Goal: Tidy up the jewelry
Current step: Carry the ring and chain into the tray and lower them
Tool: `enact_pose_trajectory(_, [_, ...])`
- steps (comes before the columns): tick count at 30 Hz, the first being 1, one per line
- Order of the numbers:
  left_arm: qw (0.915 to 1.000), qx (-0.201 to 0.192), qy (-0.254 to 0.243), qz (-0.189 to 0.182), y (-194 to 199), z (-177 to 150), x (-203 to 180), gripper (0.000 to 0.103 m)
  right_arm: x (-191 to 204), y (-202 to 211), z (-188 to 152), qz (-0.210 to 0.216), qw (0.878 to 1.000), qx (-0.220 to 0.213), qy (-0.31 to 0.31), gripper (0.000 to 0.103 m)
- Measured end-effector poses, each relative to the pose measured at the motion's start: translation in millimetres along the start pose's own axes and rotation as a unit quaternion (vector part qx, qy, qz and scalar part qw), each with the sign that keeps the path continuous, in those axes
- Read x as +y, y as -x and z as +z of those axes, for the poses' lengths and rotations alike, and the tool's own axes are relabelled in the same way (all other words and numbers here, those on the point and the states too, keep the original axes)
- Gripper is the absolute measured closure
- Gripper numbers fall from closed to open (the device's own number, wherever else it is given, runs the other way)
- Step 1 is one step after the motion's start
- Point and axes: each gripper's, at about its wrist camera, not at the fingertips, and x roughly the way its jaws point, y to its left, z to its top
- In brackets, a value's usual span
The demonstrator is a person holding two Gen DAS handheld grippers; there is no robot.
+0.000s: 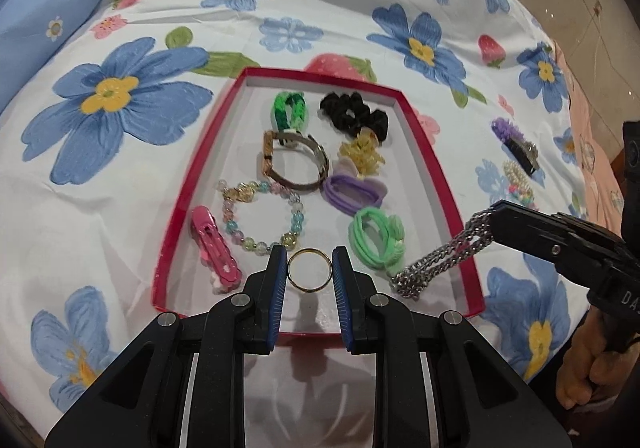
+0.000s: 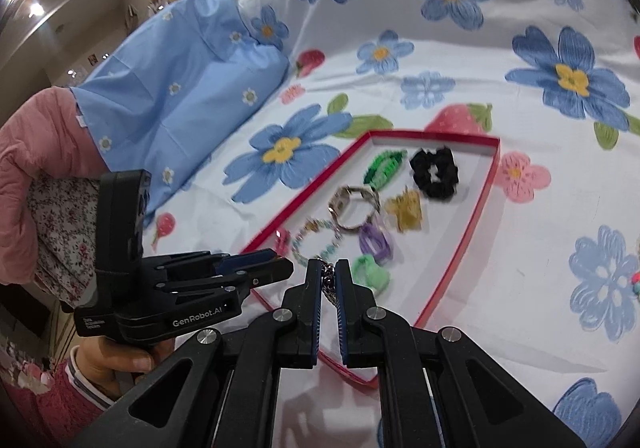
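The left hand-held gripper (image 1: 310,268) holds a thin gold ring (image 1: 310,271) between its blue-padded fingertips, the ring standing upright and face-on to the camera, a plain polished band with no stone. It hangs above the near end of a shallow red box (image 1: 224,135) with a white lining, which lies on a bed sheet (image 1: 120,183) printed with blue flowers and strawberries.

The right hand-held gripper (image 2: 329,280) is closed narrowly on a silver chain (image 1: 436,264); its chunky links droop in a doubled loop from the fingertips to the box's near right corner, where the lower end touches the lining.

Inside the box, from the far end:
- a green braided band (image 1: 289,109) and a black scrunchie (image 1: 354,113)
- a wristwatch (image 1: 294,161) with a gold-toned case and a dark strap, beside a yellow translucent claw clip (image 1: 362,155)
- a pastel glass-bead bracelet (image 1: 262,215) lying as an open circle, and a purple hair tie (image 1: 352,193)
- a pink snap hair clip (image 1: 216,248) by the left wall and a mint-green hair tie (image 1: 378,240) near the right one

Outside the box on the sheet, to its right, lie a purple hair clip (image 1: 514,139) with a dark comb and a pearl-studded piece (image 1: 518,173) just beside it. A plain blue pillow (image 2: 176,87) lies at the far left of the bed.
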Motion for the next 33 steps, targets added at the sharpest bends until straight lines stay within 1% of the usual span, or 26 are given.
enact_pose_trajectory(9, [0.9993,0.031,-0.017,0.008,-19,-4,-1,0.082,-14,-29,-8,-0.018,0.999,0.047,-0.006,0.096])
enact_pose_trajectory(19, [0.9982,0.050,-0.030,0.014,-30,-4,-1,0.082,-16,-46,-4,-0.025,0.997,0.074,0.002,0.096])
enact_pose_trajectory(27, [0.9976,0.055,-0.035,0.022,-31,-2,-4,0.082,-20,-53,-6,-0.022,0.996,0.089,-0.003,0.096])
enact_pose_trajectory(29, [0.9977,0.055,-0.034,0.022,-32,-2,-3,0.082,-22,-54,-6,-0.020,0.996,0.089,-0.008,0.092])
enact_pose_trajectory(33, [0.9977,0.056,-0.031,0.021,-33,-1,-3,0.081,-26,-53,-7,-0.014,0.996,0.086,-0.020,0.092])
